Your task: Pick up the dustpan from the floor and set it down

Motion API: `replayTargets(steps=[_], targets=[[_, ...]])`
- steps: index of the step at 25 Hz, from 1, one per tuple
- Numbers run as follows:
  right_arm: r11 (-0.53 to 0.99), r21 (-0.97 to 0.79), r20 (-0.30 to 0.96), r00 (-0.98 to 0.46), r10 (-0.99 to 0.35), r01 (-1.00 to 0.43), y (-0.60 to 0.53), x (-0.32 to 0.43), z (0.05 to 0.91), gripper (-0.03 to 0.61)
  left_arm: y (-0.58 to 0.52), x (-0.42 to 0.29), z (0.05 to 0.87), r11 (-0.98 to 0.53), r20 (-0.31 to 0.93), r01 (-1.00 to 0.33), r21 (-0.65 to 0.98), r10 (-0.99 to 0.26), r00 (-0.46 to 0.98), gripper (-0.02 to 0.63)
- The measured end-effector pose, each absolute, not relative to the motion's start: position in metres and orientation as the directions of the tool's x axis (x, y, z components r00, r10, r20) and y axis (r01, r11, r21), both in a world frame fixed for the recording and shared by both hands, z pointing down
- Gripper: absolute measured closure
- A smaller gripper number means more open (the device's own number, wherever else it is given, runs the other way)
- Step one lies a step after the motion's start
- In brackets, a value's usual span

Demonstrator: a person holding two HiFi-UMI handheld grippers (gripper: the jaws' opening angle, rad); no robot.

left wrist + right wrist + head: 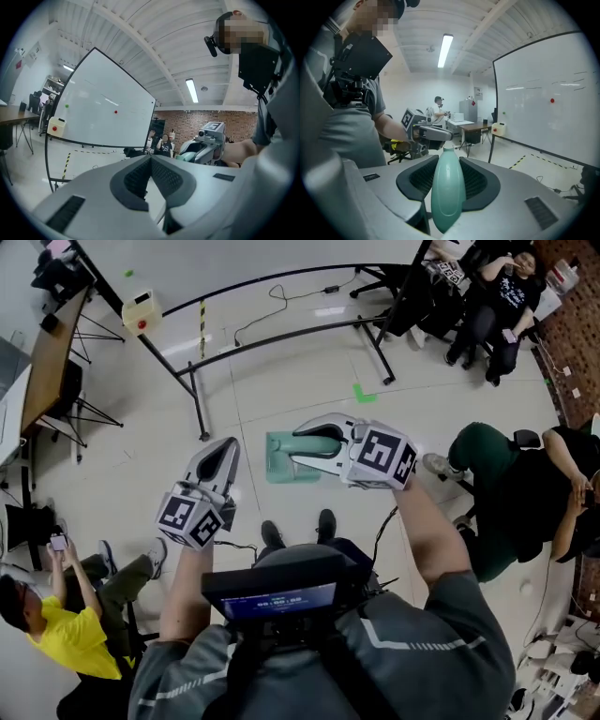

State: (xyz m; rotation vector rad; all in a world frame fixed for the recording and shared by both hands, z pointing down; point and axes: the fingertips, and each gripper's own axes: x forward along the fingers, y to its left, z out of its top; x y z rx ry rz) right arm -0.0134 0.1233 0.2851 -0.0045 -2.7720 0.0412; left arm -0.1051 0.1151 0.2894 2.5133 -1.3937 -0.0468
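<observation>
right gripper [449, 161] is clamped on the teal handle [448, 197] of the dustpan [279, 460], held off the floor [281, 381]. left gripper [151, 161]: jaws together, nothing held. dustpan is judged light, stiff, slick plastic; mid-handle is best gripped.

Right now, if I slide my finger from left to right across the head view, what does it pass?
Person in a yellow shirt → left tool → green dustpan → right tool, which grips the dustpan's handle → seated person in dark green.
</observation>
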Motion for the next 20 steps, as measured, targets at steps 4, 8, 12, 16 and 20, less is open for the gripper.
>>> replayTargets(steps=[4, 8, 12, 16, 20], targets=[[0.999, -0.034, 0.352, -0.936, 0.007, -0.006, 0.123, -0.008, 0.285, 0.411, 0.116, -0.100, 0.291, -0.490, 0.103, -0.840, 0.235, -0.846, 0.523, 0.580], [0.999, -0.032, 0.348, -0.937, 0.010, -0.001, 0.118, -0.001, 0.282, 0.411, 0.112, -0.094, 0.293, -0.481, 0.107, -0.846, 0.229, -0.852, 0.513, 0.581], [0.999, -0.040, 0.345, -0.938, 0.015, 0.001, 0.121, 0.011, 0.279, 0.411, 0.114, -0.081, 0.288, -0.482, 0.101, -0.844, 0.237, -0.852, 0.515, 0.580], [0.999, -0.032, 0.342, -0.940, 0.009, -0.002, 0.122, 0.017, 0.271, 0.411, 0.115, -0.071, 0.280, -0.513, 0.095, -0.826, 0.233, -0.834, 0.544, 0.581], [1.000, -0.021, 0.334, -0.942, -0.004, -0.012, 0.121, 0.027, 0.266, 0.411, 0.115, -0.056, 0.276, -0.534, 0.120, -0.822, 0.198, -0.819, 0.561, 0.583]])
